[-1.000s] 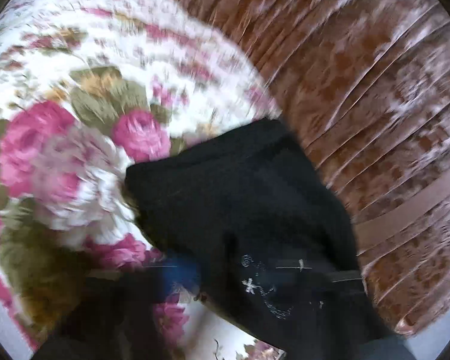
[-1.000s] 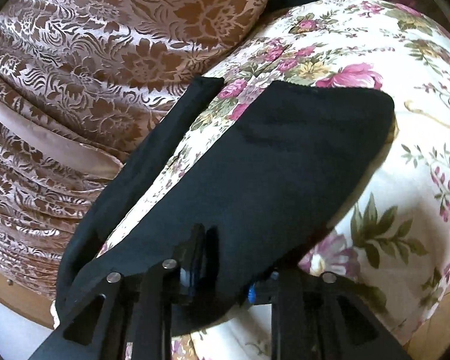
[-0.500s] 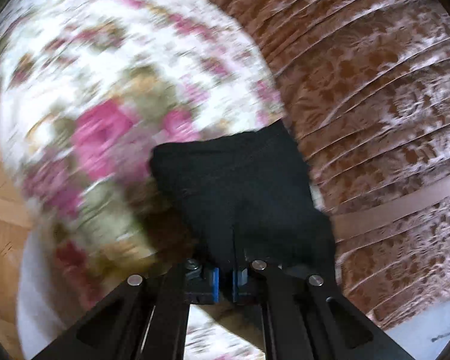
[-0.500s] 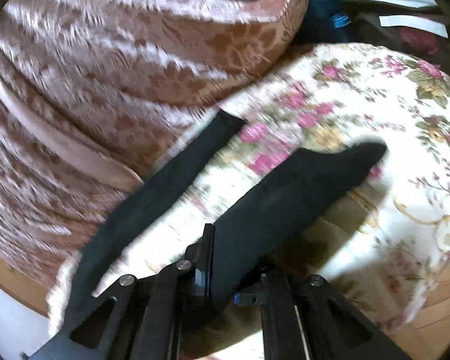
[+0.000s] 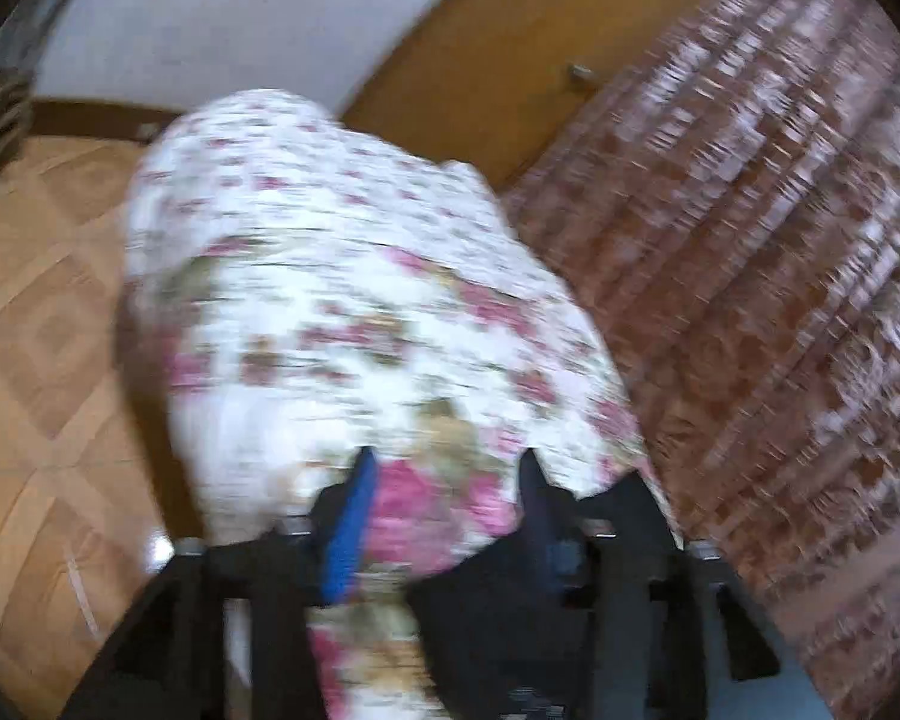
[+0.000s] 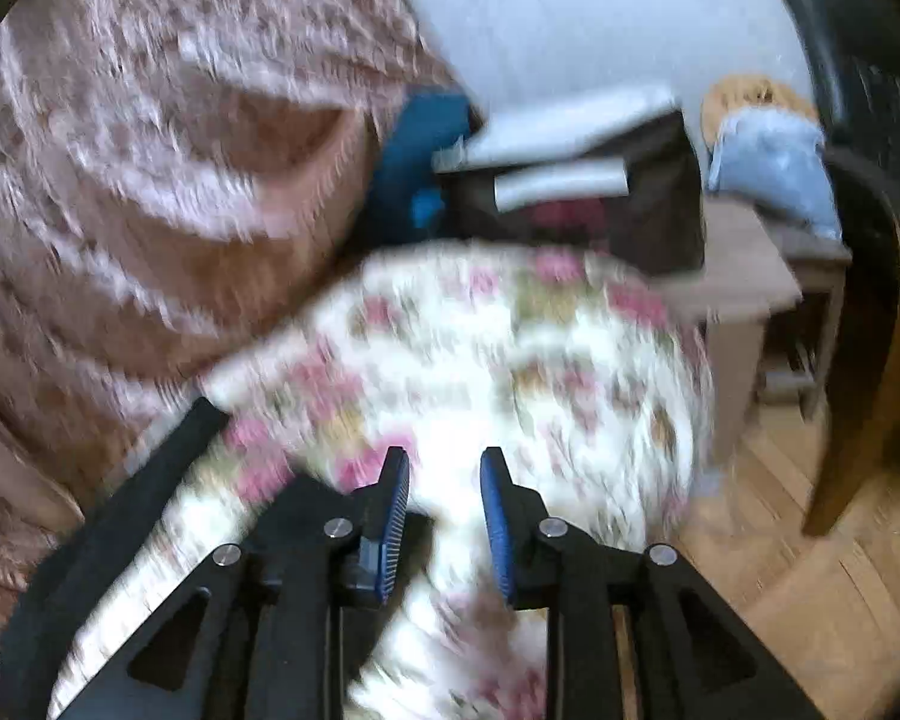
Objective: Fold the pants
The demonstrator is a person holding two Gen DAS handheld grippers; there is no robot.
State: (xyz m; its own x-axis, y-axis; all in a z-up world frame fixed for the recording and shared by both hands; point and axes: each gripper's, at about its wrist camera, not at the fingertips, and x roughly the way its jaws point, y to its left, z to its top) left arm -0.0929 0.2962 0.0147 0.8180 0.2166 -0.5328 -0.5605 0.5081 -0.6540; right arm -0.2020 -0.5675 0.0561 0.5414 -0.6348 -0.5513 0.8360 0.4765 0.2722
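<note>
Black pants (image 5: 498, 606) at 5 o'clock on floral cover (image 5: 342, 276) | left gripper (image 5: 444, 462) wide, empty | right gripper (image 6: 444, 468) narrowly parted, empty | step: between folds, likely | next: re-grip an edge

a home: floral bedspread (image 5: 354, 276), parquet floor (image 5: 48, 324).

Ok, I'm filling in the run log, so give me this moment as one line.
left gripper: open, empty | right gripper: open, empty | black pants: lying on floral cushion | both views motion-blurred
</note>
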